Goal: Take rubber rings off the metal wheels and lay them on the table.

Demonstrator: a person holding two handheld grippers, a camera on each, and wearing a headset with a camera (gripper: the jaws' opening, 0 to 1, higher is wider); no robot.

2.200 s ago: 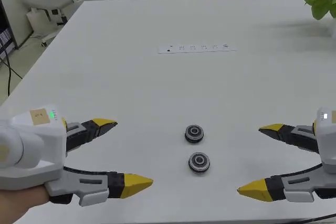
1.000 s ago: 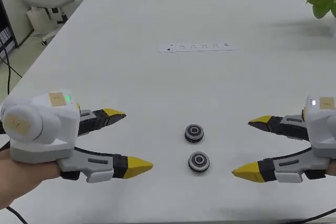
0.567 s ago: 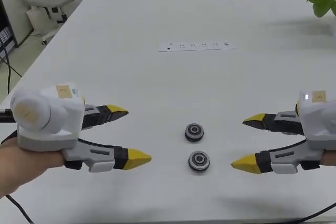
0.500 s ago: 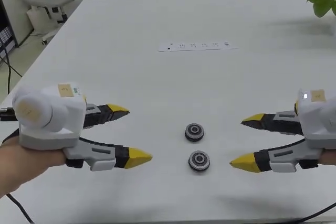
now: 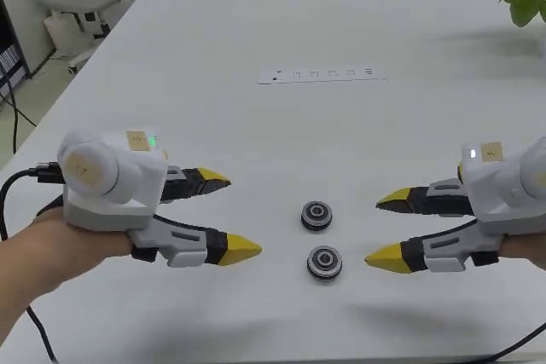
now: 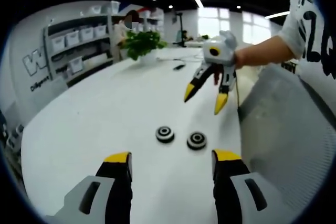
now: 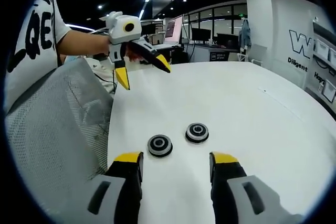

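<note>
Since both metal wheels lie flat on the white table [image 5: 256, 125] with their axles pointing up, the coming grasp turns on the sideways gap between each wheel and the jaws on either side of it. The far wheel [image 5: 316, 216] and the near wheel [image 5: 324, 262] sit just apart, 1 behind the other, roughly midway between the 2 tools.

The left gripper [image 5: 229, 215] hovers to the left of the pair. Its yellow-tipped jaws are spread wide, point right toward the wheels and hold nothing. The right gripper [image 5: 386, 228] mirrors it from the right, equally wide and equally empty, pointing left.

By the head view, the right gripper's near tip is a little closer to the near wheel than the left gripper's near tip is, so the right one looks better placed to reach first. The far wheel lies about level with the gap between each pair of jaws.

A dark outer band, likely the rubber ring [image 7: 149, 146], appears to sit on each wheel, though the wheels show too small to be sure it is fully seated. No loose ring lies on the table, so the task seems to be at its start. Neither tool touches a wheel.

In both gripper views the wheels lie just past the tool's own tips. Each tool would reach them by moving straight ahead and down.
</note>
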